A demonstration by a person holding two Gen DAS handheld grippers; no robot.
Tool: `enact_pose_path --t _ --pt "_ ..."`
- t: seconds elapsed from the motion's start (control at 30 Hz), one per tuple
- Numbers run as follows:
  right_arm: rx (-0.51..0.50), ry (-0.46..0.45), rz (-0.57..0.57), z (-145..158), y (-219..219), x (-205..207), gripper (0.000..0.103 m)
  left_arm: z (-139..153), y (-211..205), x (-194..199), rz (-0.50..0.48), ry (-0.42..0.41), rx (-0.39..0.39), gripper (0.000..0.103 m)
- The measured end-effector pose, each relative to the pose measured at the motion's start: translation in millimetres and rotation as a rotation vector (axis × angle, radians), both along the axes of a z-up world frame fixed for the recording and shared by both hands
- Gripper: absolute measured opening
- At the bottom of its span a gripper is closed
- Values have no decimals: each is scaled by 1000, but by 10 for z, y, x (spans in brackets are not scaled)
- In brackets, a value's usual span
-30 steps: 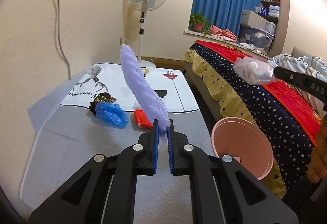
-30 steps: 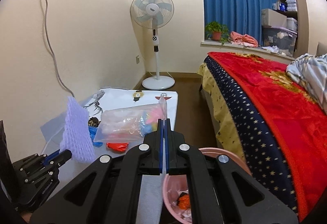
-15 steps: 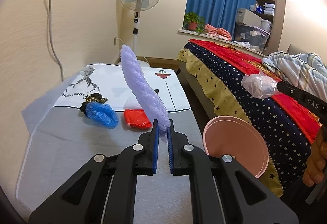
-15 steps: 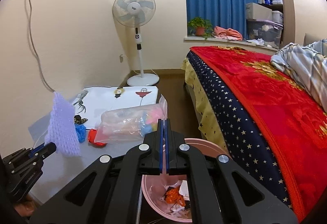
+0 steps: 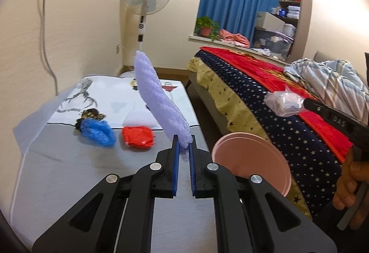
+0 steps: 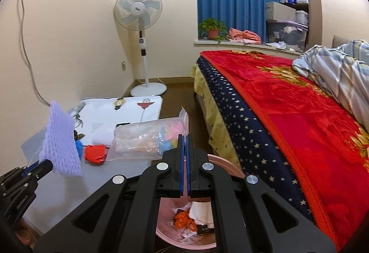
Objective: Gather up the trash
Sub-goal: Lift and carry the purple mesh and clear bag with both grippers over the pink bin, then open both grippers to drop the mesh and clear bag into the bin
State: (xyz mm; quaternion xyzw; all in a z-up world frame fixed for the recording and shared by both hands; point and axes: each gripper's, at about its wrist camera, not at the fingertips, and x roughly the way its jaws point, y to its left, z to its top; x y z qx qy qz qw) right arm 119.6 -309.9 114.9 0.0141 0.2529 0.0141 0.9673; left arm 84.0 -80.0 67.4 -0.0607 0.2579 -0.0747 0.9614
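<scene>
A: What's shifted over the last second, going left to right?

B: Little on the tabletop (image 5: 57, 174). The blue wad (image 5: 98, 132) and red wrapper (image 5: 138, 137) lie where they did, at about ten o'clock from the left gripper (image 5: 183, 149). Its fingers remain clenched on the lavender foam net (image 5: 156, 100), which stands up toward twelve.

A: And the right side?

B: The right gripper (image 6: 184, 144) has dropped and drifted over the pink bin (image 6: 221, 166); more of the bin's trash now shows at six o'clock beneath it. Its fingers stay pinched shut on the clear plastic bag (image 6: 143, 140), which hangs out toward ten.

A: Meaning?

B: I'd judge the bag is nearly placed for dropping; the net follows, then the tabletop scraps.
</scene>
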Motion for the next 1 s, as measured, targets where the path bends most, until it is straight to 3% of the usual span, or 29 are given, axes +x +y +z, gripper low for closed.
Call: enact_pose_path --t 0.53,1.0 --pt "-29 16 -104 -86 -484 -89 2 -97 -739 152 -140 19 -7 8" --pt "-5 40 -152 -150 -748 -79 2 -297 -1180 332 -189 67 1 8"
